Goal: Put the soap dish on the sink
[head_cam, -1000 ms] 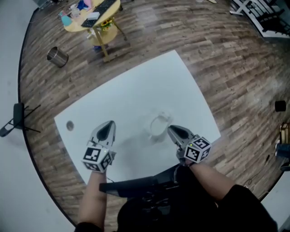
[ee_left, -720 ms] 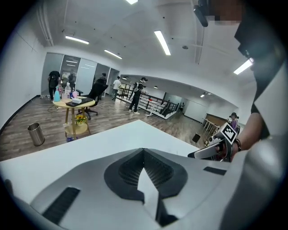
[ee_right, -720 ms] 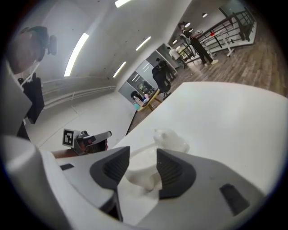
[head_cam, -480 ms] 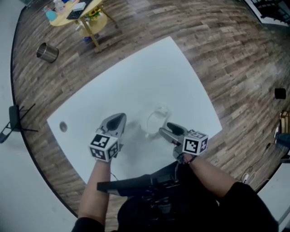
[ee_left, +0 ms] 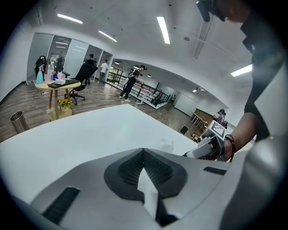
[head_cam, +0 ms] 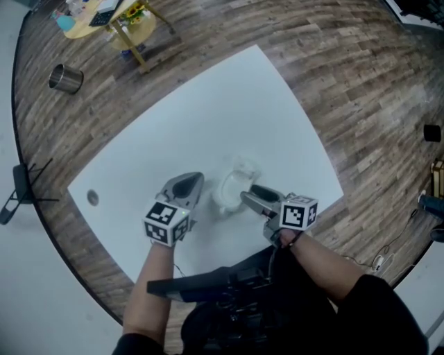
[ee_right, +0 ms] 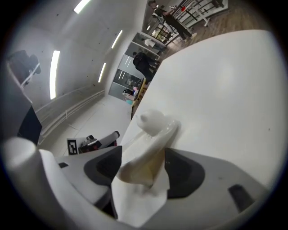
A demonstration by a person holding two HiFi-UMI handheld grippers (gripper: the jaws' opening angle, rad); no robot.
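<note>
White tabletop on a wood-plank floor, in an open office with strip lights overhead

Right gripper: jaws spread wide and opening. The soap dish stands between them, and the pads are not clamped on it. The right gripper view shows the dish as a pale, glossy, elongated piece with a rounded knob at its far end. It runs up the gap between the two dark pads and rests on the tabletop. From the head view, the dish sits near the table's near edge, directly ahead of this gripper's tips.

Left gripper: jaw tips meet in a point and nothing is held between them. It is angled down toward the table, just beside the dish on the dish's left and apart from it. The left gripper view shows the right gripper and the wrist behind it at the right of the frame.

Surroundings: a small dark round mark lies near the table's left corner, well apart from the dish. On the floor beyond the table are a metal bin and a small yellow round table carrying clutter. Several people stand at the far end of the room near railings
</note>
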